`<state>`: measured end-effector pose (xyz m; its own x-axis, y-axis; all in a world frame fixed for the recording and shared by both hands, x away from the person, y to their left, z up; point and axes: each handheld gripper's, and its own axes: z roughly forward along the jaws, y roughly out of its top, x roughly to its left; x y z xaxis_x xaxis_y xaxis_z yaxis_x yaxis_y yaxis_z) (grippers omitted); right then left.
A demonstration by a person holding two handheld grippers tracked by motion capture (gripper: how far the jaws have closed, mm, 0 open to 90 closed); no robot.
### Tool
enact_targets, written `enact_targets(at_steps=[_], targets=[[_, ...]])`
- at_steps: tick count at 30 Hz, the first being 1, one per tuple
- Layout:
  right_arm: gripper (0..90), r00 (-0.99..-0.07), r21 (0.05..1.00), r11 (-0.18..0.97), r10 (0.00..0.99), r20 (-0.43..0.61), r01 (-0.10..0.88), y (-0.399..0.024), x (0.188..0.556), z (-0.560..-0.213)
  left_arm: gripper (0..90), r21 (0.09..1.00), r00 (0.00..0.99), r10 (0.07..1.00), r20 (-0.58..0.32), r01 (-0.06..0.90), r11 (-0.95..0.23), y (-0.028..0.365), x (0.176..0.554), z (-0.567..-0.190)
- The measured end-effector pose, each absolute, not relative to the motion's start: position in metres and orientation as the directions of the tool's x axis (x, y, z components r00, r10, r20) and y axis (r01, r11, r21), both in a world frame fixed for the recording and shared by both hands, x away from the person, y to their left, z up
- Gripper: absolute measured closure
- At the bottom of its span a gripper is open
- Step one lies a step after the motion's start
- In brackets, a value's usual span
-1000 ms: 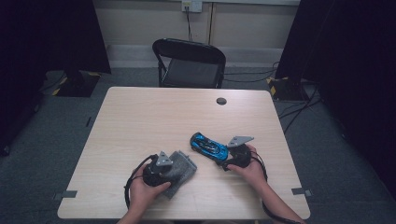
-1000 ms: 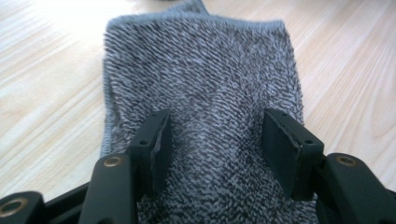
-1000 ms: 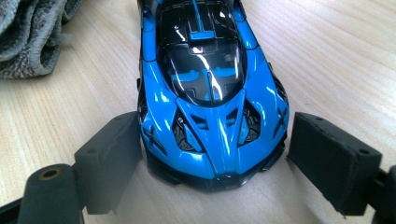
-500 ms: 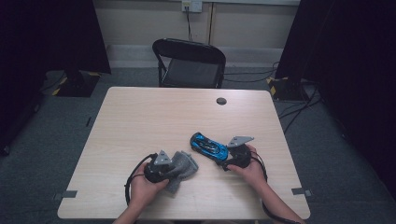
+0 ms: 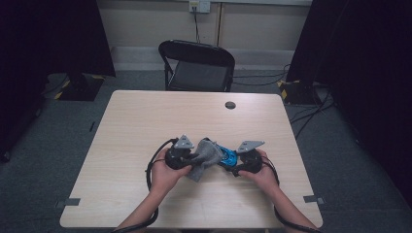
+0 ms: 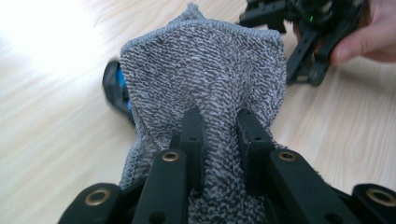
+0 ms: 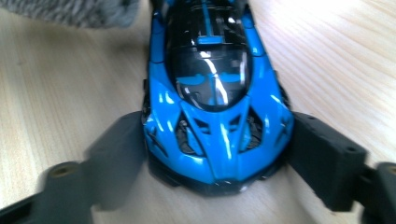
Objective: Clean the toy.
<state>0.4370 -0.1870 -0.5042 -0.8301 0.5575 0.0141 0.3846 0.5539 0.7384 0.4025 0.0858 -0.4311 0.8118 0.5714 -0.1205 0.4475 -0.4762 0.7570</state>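
Left gripper [image 6: 219, 135]: held in the person's left hand [image 5: 163, 174] at the near middle of the pale wooden table [image 5: 145, 116]; its black fingers [image 6: 192, 135] stand narrow, pinched on a grey knitted terry cloth [image 6: 205, 74].
Cloth: it drapes rightward from the fingers, its far end touching or lying over the tail of the glossy blue and black toy sports car [image 7: 217, 88].
Car: on the table just right of the cloth, near the table's middle.
Right gripper [image 7: 219, 154]: in the right hand [image 5: 260, 174]; its fingers [image 7: 322, 149] sit against both flanks of the car's nose, holding it.
Risk: if the cloth drags hard, the car could twist out of the hold, since only the nose is clamped; a loose cloth edge could snag a wheel.
Room: bare table lies left, right and far; the near edge is close to both hands, so a pull toward the person has little margin. A small dark round cap [image 5: 230, 105] sits well apart at the far side.
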Motion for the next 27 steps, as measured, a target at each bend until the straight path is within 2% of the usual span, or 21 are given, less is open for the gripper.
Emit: enact_targets(at_steps=[5, 12, 27], targets=[[23.8, -0.831, 0.74, 0.556, 0.556, 0.008, 0.379, -0.187, 0.437, -0.504, 75.5, 0.751, 0.837, 0.535, -0.114, 0.425, -0.505, 0.054, 0.416, -0.429], [23.8, -0.829, 0.74, 0.554, 0.559, 0.01, 0.382, -0.187, 0.436, -0.504, 75.4, 0.691, 0.867, 0.484, -0.12, 0.423, -0.586, 0.019, 0.424, -0.454], [23.8, -0.828, 0.74, 0.553, 0.561, 0.01, 0.384, -0.187, 0.436, -0.504, 75.5, 0.656, 0.837, 0.54, -0.091, 0.458, -0.6, 0.017, 0.435, -0.451]])
